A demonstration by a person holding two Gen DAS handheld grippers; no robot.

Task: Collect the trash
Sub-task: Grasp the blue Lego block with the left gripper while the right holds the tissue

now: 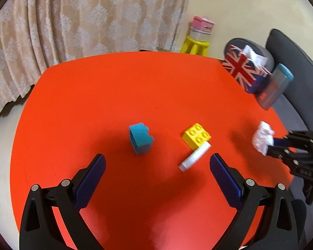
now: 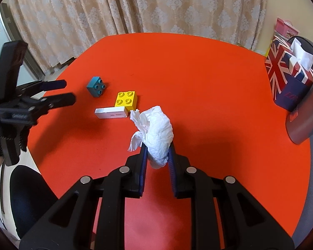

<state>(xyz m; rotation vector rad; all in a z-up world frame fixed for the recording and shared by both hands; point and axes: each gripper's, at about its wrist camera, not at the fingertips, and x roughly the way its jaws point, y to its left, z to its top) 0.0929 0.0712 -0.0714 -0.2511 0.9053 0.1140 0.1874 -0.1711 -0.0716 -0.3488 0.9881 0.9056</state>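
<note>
A crumpled white tissue (image 2: pixel 156 131) is pinched between the blue pads of my right gripper (image 2: pixel 157 148), which is shut on it and holds it above the red table (image 2: pixel 198 79). The left wrist view shows the same tissue (image 1: pixel 262 137) at the right edge, sticking out of the right gripper (image 1: pixel 270 145). My left gripper (image 1: pixel 157 162) hovers open over the table with nothing between its fingers; in the right wrist view the left gripper (image 2: pixel 67 91) comes in from the left. A white tube (image 1: pixel 195 156) lies just ahead of it, against a yellow brick (image 1: pixel 196 135).
A blue brick (image 1: pixel 140 138) stands left of the yellow one. At the table's far right edge stand a Union Jack tissue box (image 2: pixel 285 77) and a grey cylindrical bin (image 2: pixel 306 116). Curtains hang behind; a yellow stool (image 1: pixel 195 44) carries pink boxes.
</note>
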